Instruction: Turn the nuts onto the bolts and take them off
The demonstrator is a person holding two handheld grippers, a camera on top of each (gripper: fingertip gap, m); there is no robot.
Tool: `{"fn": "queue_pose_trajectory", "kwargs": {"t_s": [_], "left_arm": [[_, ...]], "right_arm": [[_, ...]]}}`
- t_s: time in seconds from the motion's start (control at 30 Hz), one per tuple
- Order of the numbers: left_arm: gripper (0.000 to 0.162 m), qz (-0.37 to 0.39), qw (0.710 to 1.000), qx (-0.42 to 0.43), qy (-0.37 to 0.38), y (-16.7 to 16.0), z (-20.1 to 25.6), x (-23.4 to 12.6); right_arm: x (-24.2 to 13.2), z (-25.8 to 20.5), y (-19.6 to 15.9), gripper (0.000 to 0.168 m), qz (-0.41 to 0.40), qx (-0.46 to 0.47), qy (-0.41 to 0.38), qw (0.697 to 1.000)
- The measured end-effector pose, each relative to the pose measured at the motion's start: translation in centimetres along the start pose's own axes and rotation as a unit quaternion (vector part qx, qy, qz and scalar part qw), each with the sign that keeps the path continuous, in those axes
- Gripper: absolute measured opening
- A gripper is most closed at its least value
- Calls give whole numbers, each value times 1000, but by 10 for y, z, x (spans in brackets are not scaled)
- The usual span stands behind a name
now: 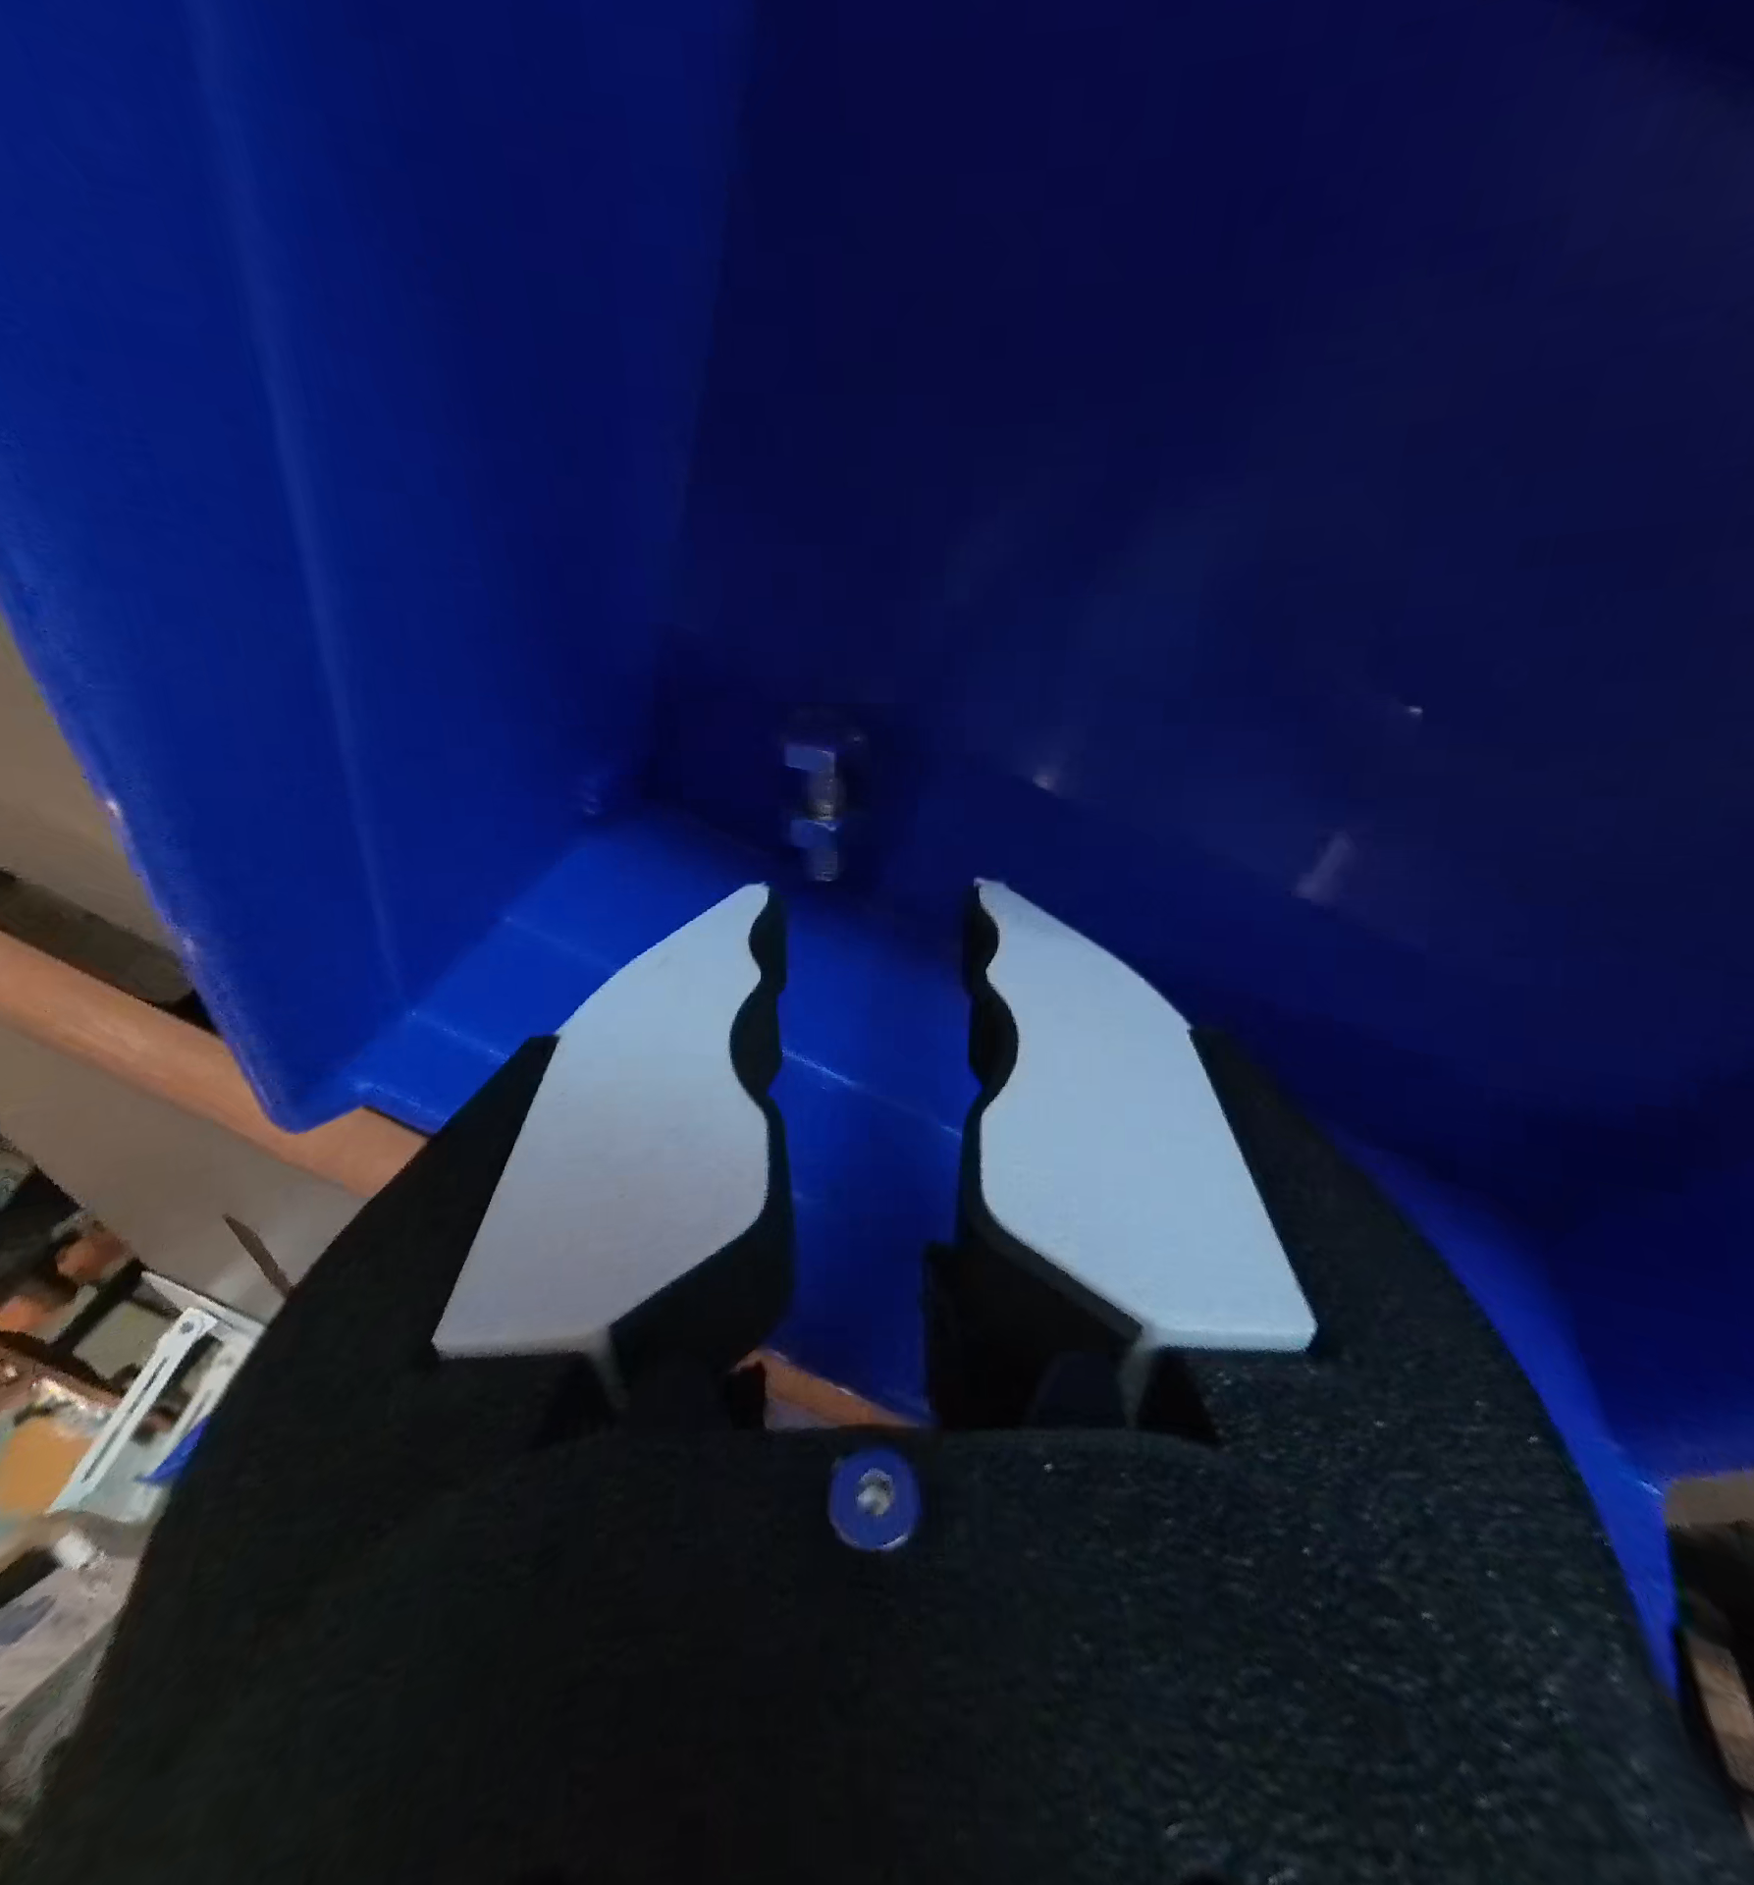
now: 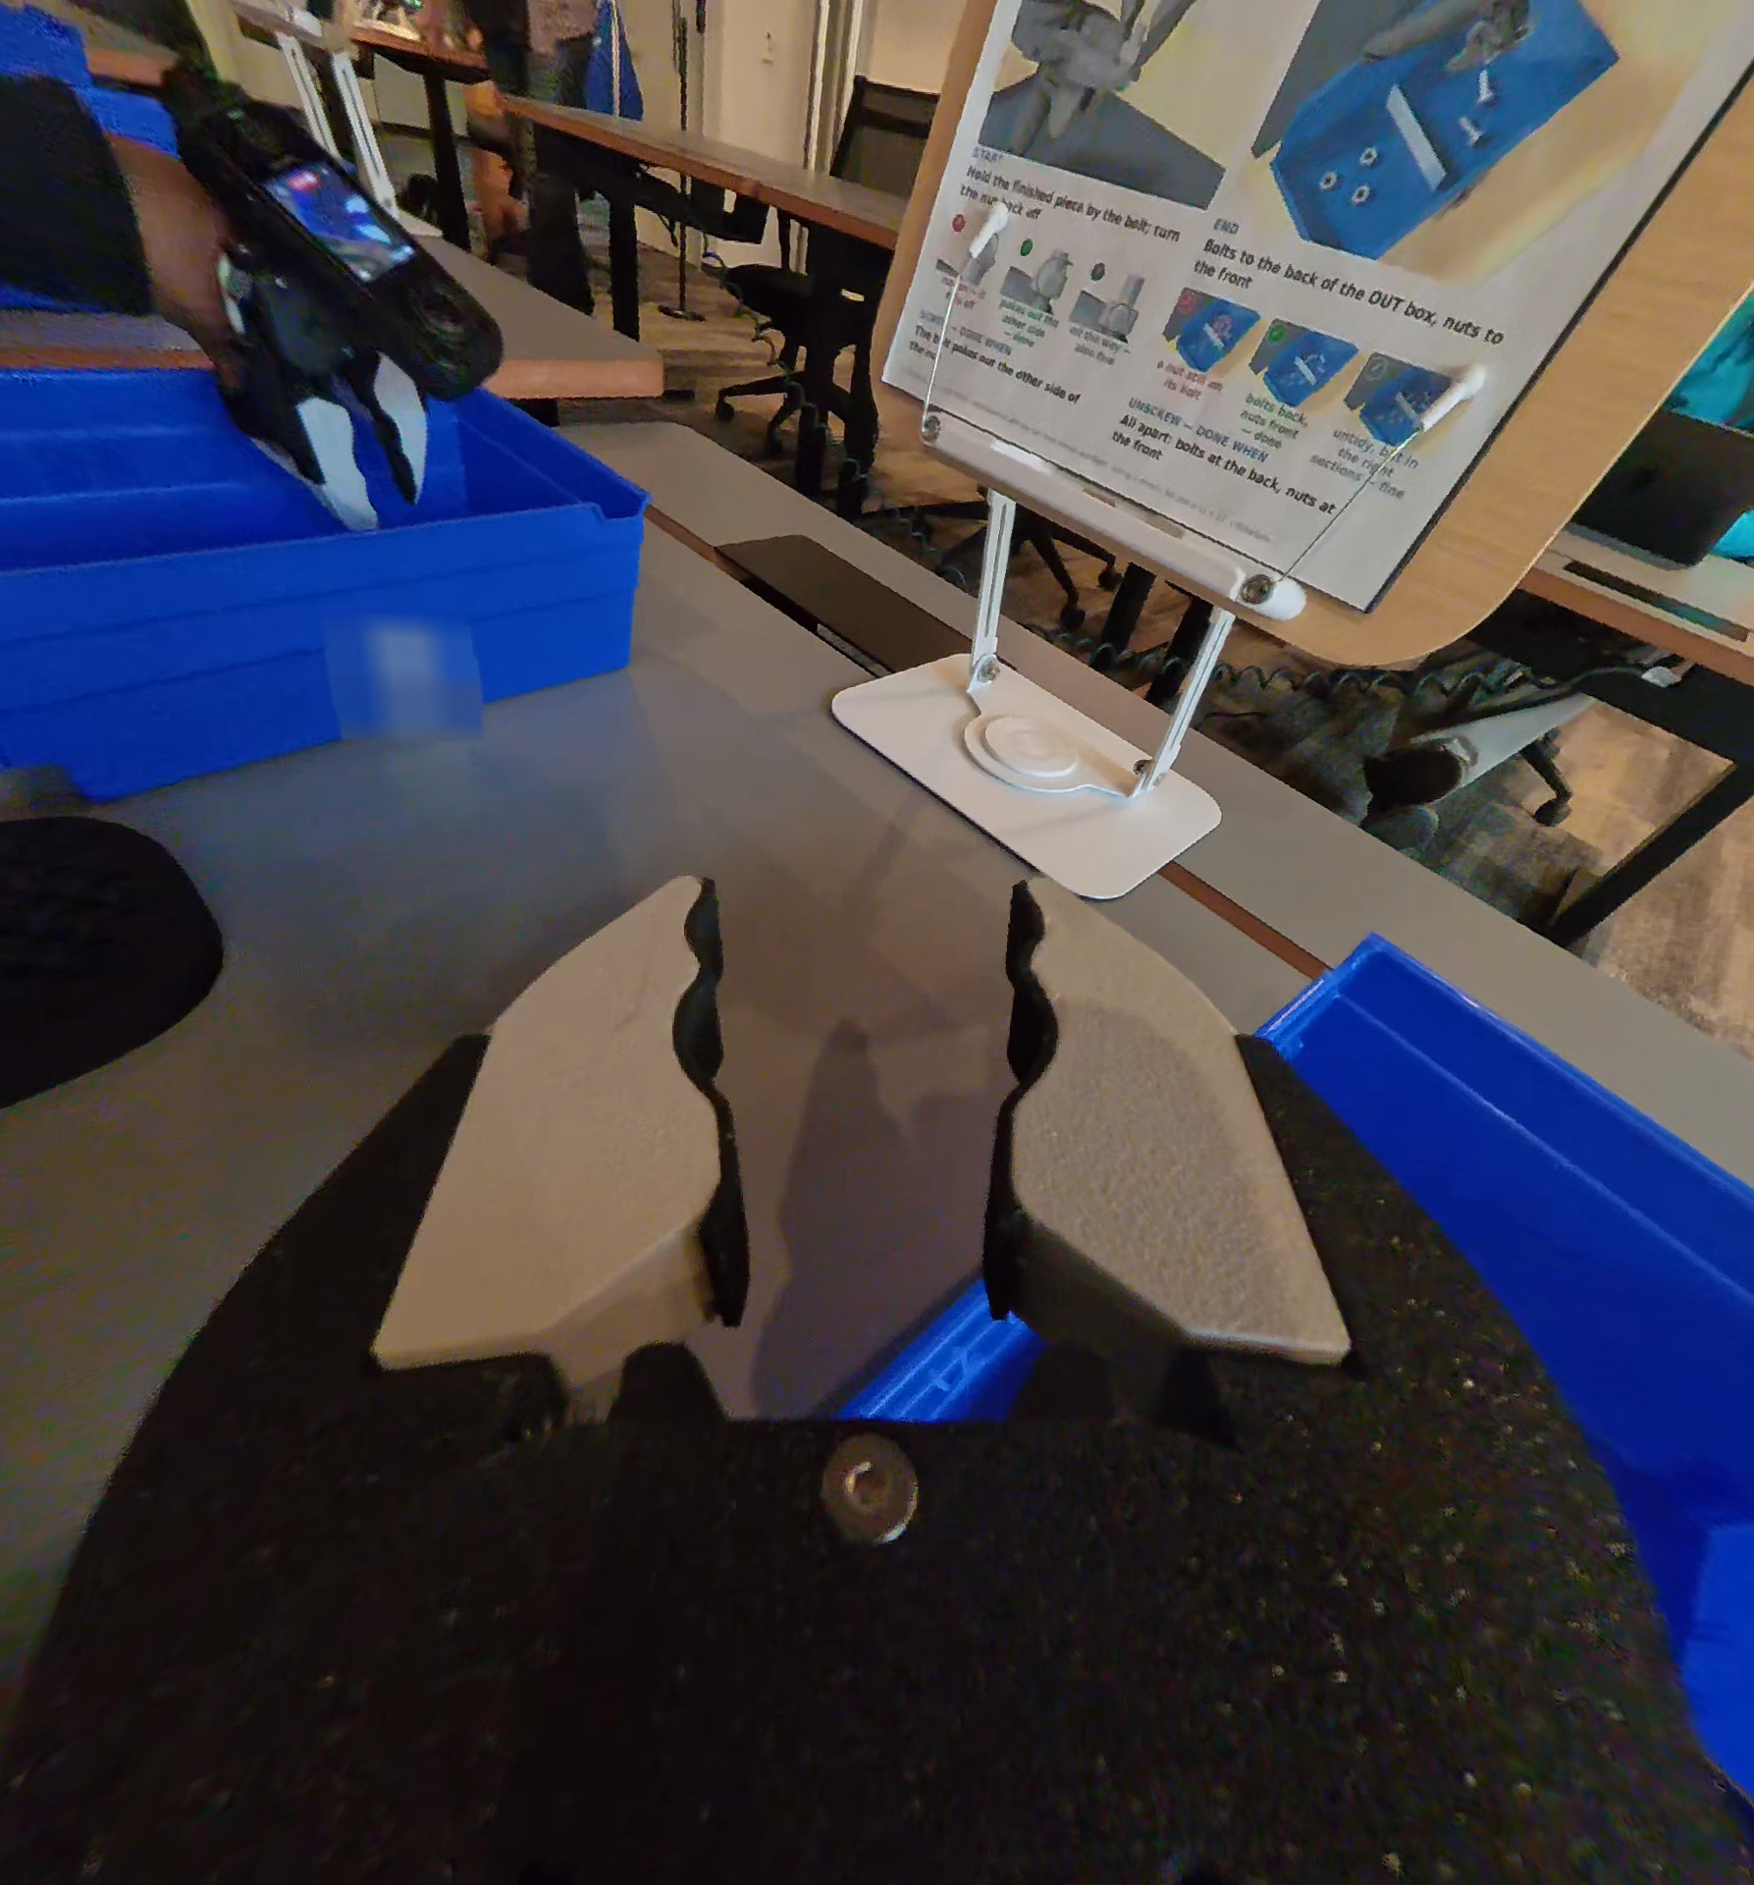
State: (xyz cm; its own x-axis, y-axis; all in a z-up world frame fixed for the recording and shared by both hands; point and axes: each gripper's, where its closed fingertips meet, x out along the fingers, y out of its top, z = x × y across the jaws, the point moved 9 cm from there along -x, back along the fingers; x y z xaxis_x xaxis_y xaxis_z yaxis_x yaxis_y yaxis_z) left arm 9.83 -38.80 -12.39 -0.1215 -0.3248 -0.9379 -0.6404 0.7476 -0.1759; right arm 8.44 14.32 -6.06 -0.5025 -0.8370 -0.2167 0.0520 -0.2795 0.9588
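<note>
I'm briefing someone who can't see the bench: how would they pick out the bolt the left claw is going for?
Find the blue bin that the left claw reaches into. In its inner corner, just beyond the open claw's fingertips, lies a small silver bolt with a nut on it. It is the only metal piece visible against the blue plastic.

The deep blue plastic bin [image 1: 1260, 459] is one plain colour, walls and floor alike, darker in its shadowed corner; the small silver-grey metal bolt with its nut [image 1: 819, 806] gleams there; the left tongs [image 1: 870, 898] have pale grey fingers [image 1: 638, 1142] with black inner edges on a speckled black body; the right tongs [image 2: 862, 898] wear the same black and warmer grey; the matte grey tabletop [image 2: 546, 816] has a reddish-brown edge; the flat white metal stand [image 2: 1036, 775] carries a pale wooden board with a blue-pictured printed sheet [image 2: 1240, 286]; the dimpled black mat [image 2: 46, 949] is patterned with small holes.
</note>
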Motion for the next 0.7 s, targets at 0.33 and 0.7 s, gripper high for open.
{"fn": "queue_pose_trajectory", "kwargs": {"t_s": [0.33,0.7], "left_arm": [[30,-35,999,-29,-22,7,-17,24],[19,-84,995,0,-50,12,-11,37]], "right_arm": [[-3,-5,4,51,3,-18,-3,1000],[-5,-4,5,49,4,-18,-2,1000]]}}
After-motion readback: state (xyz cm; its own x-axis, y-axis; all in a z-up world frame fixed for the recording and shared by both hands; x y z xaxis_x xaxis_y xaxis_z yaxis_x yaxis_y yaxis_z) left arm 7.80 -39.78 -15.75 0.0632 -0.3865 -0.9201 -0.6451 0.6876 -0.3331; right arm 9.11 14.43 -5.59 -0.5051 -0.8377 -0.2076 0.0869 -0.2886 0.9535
